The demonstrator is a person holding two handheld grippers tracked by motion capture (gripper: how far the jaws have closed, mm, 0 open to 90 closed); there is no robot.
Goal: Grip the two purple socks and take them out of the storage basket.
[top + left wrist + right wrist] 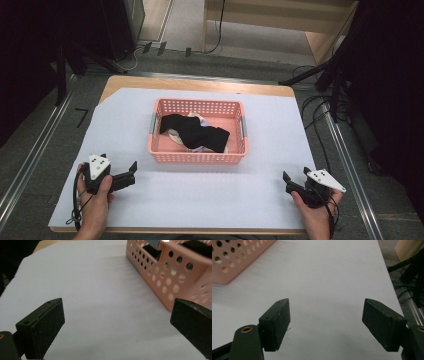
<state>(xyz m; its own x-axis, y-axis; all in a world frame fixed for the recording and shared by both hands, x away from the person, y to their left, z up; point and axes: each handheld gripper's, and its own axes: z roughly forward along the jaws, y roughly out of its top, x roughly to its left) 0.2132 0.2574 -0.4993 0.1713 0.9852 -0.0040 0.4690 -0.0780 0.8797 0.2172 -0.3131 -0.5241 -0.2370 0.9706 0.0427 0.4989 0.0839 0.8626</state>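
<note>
A pink perforated basket [198, 157] stands in the middle of the white-covered table [200, 195]. Inside it lies a black cloth [196, 131] over some light-coloured fabric [176, 136]. My left gripper [131, 171] rests low at the front left, held by a hand, its jaws wide open with nothing between them. The basket's corner [172, 277] rises just ahead and to the right of it. My right gripper [296, 177] sits at the front right, also open and empty, with the basket's corner [234, 262] far off to its upper left.
The table's right edge [390, 282] runs close beside the right gripper, with cables and a metal rail on the floor beyond. Dark stands and cables flank the table. Bare white surface lies between the two grippers in front of the basket.
</note>
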